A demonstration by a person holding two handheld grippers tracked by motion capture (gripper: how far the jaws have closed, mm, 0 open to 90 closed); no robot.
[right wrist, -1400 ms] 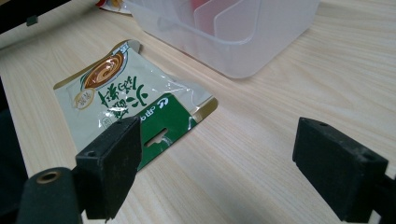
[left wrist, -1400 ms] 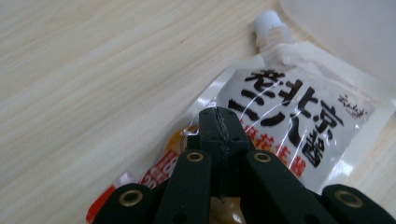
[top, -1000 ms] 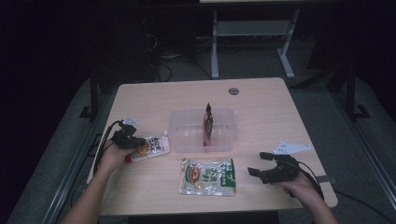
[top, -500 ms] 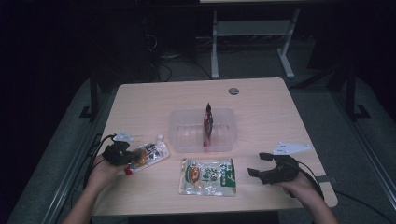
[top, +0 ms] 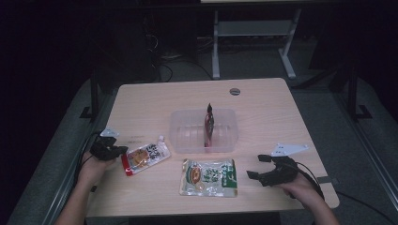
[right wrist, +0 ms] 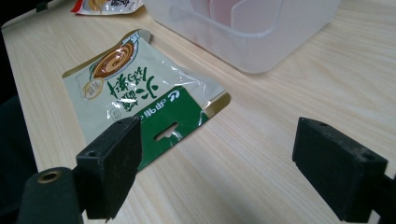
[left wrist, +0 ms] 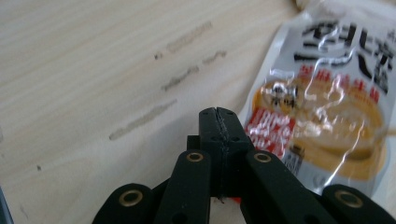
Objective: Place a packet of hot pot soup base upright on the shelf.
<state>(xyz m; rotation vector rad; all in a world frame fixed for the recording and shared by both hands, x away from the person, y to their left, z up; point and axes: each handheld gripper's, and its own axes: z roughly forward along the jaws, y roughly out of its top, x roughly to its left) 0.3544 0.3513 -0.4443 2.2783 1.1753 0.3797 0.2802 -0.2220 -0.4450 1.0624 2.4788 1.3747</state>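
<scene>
The left gripper (top: 112, 151), jaws pressed together on nothing visible, is sitting at lower left beside the orange pouch (top: 143, 158); the right gripper (top: 263, 168) is gaping, empty, near the green pouch (top: 208, 177); a shallow grab is likely skidding it.

Red-and-silver spouted pouch (top: 143, 158) lies flat at the table's left edge.

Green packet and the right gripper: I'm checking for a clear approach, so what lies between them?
Only bare table lies between the right gripper and the green packet, as the right gripper view shows.
</scene>
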